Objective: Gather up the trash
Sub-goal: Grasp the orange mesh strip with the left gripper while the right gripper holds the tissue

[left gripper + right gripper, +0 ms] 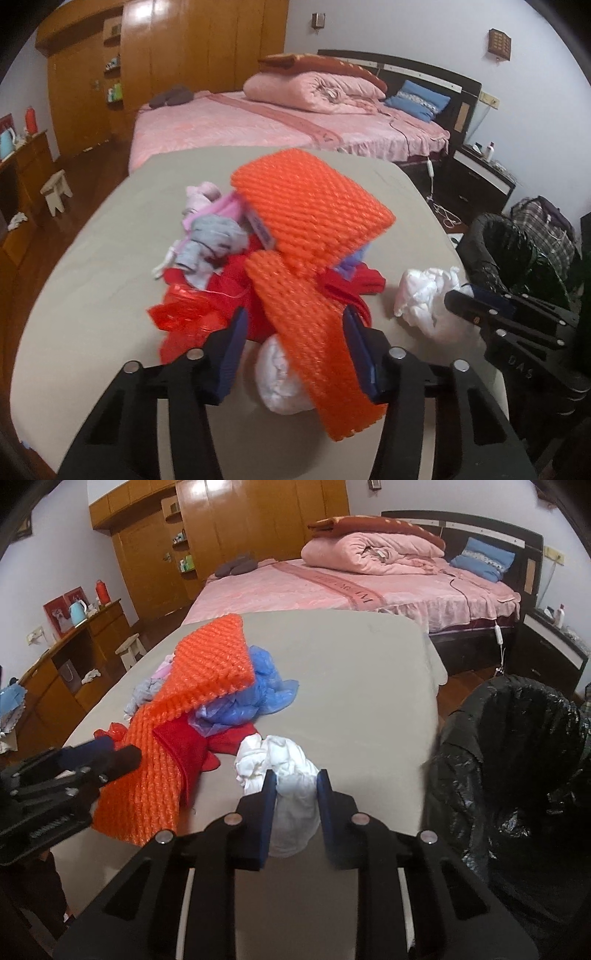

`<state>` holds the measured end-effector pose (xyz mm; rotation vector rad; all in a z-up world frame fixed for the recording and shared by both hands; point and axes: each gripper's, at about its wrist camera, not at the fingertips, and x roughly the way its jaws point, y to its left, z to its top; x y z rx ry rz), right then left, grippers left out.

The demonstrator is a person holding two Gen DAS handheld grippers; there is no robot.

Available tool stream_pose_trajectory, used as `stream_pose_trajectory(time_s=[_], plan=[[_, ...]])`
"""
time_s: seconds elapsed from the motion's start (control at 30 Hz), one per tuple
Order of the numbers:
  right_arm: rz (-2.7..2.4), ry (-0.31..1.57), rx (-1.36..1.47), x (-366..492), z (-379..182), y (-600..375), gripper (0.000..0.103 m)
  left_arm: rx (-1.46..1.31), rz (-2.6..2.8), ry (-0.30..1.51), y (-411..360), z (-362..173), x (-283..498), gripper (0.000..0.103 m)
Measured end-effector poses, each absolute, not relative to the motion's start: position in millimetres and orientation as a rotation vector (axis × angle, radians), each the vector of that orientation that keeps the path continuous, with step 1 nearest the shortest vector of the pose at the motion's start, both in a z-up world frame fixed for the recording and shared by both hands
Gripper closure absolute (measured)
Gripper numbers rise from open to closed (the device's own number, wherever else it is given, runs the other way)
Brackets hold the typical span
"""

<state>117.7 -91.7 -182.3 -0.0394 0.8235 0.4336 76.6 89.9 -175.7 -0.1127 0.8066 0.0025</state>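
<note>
Orange foam net (314, 236) sits mid-frame in the left wrist view, a long strip folded over itself; its lower end runs down betw. the left gripper (295, 354) fingers. Right pad looks to touch the strip, left pad stands clear w/ a gap, so jaws are part-closed around it, not pinching. No earlier pic, so only that. Under the strip, lower center, a white wad (280, 384) lies on the table.

Right wrist view: right gripper (295, 801) is narrow and clamped on a white crumpled tissue (291, 775), lower center; both blue pads press its sides. The tissue's upper part bulges out above the fingertips.

Rest of the pile is left of center in the right view: blue plastic bag (258, 694), red cloth (184, 749), grey and pink bits behind the net, all touching or overlapping.

Table (351, 686) is beige w/ rounded corners. Right half of it is bare up to the far edge and the right edge. Near edge is hidden by the gripper bodies.

Just past the table's right edge, right side of the frame, stands a bin w/ black liner (517, 760), mouth open, rim near table height as far as can be told. Gap betw. table edge and bin is slim. Beyond the far edge: pink bed (332, 587), wood wardrobe (240, 524) upper left.
</note>
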Motion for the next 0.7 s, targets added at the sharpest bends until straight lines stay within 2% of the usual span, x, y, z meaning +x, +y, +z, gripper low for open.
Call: stream_pose_trajectory(time_s=[0.03, 0.17, 0.27, 0.7], plan=[[0.433, 0.821, -0.040, 116.6, -181.4, -92.5, 0.081, -0.118, -0.014, 0.817, 89.2, -178.3, 78.4, 0.059], [0.432, 0.819, -0.034, 115.1, -177.8, -95.2, 0.081, -0.137, -0.053, 0.832, 87.9, -183.8, 80.1, 0.079], [0.433, 0.812, -0.035, 113.0, -174.9, -96.4, 0.081, -0.126, -0.059, 0.807, 85.6, -179.7, 77.7, 0.087], [0.435, 0.738, 0.003, 99.7, -142.6, -109.0, 0.081, -0.123, -0.060, 0.649, 88.8, -111.6, 47.1, 0.089]])
